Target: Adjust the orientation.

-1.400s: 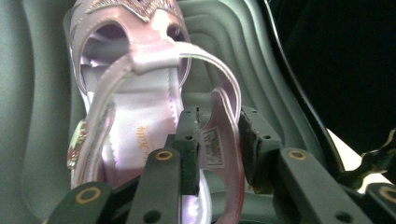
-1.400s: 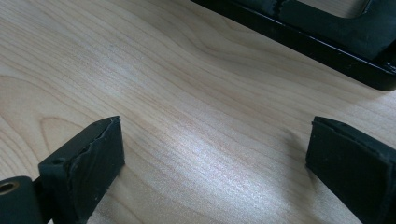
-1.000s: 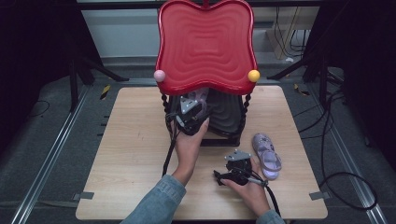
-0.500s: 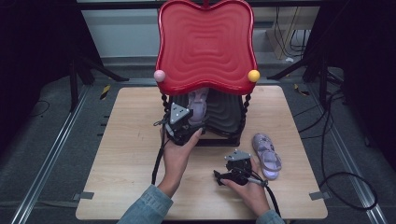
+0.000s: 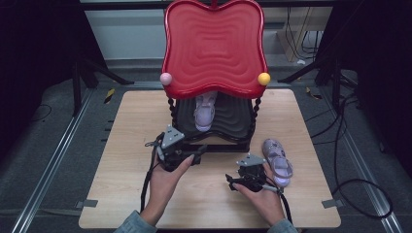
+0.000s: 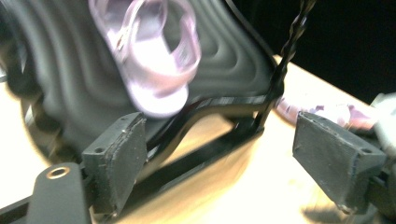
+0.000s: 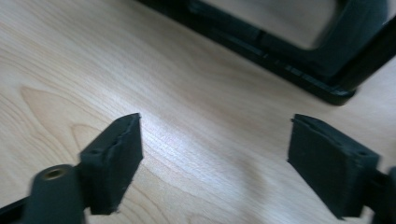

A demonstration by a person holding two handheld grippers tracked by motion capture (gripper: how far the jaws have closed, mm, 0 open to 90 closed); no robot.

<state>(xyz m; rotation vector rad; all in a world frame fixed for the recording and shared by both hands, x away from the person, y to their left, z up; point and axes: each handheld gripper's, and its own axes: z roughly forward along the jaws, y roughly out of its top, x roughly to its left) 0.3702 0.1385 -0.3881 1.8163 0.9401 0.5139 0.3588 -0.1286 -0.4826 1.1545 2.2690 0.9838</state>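
Fingers of the left gripper, just opening, stand apart and empty, the sandal beyond them on the shelf

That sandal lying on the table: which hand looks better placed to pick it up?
The right. Its claw rests open on the table beside the sandal, while the left claw sits farther off, in front of the rack.

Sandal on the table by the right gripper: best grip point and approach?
Take the sandal across its narrow width at the strapped midfoot, coming from above. It lies flat, sole down, lengthwise away from the person, so the open right gripper could span its sides.
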